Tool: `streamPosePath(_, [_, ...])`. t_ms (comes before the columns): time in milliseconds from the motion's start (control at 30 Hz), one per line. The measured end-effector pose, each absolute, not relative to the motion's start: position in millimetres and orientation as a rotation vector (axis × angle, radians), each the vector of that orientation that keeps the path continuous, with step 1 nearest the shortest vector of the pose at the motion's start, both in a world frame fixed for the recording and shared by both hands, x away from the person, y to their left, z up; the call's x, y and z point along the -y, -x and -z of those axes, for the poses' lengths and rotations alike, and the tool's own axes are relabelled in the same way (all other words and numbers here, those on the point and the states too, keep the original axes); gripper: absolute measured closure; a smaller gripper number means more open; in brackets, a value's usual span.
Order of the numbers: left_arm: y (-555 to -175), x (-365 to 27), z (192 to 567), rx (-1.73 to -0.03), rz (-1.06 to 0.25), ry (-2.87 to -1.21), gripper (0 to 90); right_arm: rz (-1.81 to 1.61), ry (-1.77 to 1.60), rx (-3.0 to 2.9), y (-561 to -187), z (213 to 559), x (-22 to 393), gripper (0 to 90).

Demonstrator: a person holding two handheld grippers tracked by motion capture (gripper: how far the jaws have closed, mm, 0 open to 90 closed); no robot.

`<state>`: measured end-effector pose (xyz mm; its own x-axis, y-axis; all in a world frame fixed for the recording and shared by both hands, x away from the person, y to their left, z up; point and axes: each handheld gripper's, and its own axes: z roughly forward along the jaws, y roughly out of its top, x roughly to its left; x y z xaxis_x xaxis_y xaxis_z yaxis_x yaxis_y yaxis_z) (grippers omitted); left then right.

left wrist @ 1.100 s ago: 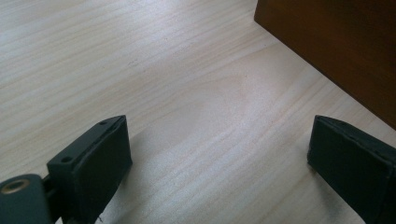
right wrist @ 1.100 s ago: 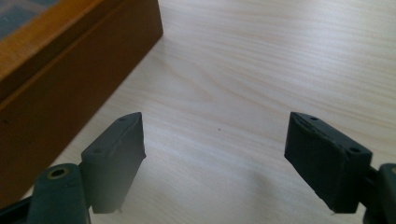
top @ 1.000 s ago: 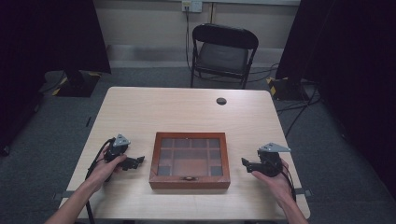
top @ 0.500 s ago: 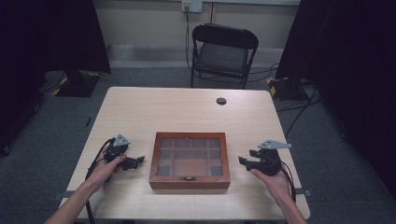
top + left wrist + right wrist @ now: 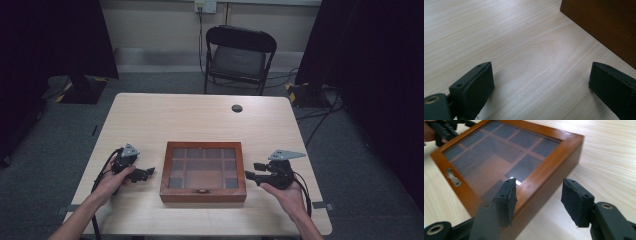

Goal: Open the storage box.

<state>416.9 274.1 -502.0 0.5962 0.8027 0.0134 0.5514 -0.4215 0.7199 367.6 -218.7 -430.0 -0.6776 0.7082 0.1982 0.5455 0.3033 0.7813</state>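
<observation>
Your landmark is the flat reddish-brown wooden box with a glass lid [image 5: 203,171], which lies near the front edge of the light wooden table [image 5: 200,115], between your two hands. Its lid is closed, and the small metal clasp [image 5: 453,178] sits in the middle of the front wall.

Your right gripper [image 5: 256,171] is just beside the right wall of the box, pointing at it. Its jaws have just been closing and now stand about half apart, and nothing is pressed between them. In the right gripper view one jaw is above the lid frame and the other is outside the wall, so the right edge of the box lies in the line between them. I think you are preparing to take this edge. Come in level, keep the pads on the wooden frame and not on the glass, and close slowly so that the box does not slide to the left.

Your left gripper [image 5: 147,172] rests just beside the left wall of the box, jaws wide apart and empty, low over the table. You can use it to stop the box from slipping.

Through the glass you see a wooden grid: small compartments around one larger middle field. All appear empty, though the glass is dim.
</observation>
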Motion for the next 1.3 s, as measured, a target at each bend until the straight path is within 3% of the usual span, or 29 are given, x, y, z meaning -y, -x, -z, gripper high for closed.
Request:
streamPosePath(567, [-416.9, -274.1, 502.0, -1.067, -0.47, -2.137, 5.2, -1.449, -1.014, -2.504, -363.2, 416.6, 183.6, 51.8])
streamPosePath(933, [-416.8, -273.9, 502.0, -1.069, -0.469, -2.134, 5.2, -1.48, -0.863, -2.598, -369.7, 403.2, 137.1, 56.5])
streamPosePath(1300, [-416.8, -273.9, 502.0, -1.069, -0.469, -2.135, 5.2, -1.459, -0.712, -2.738, -366.4, 416.0, 97.3, 72.5])
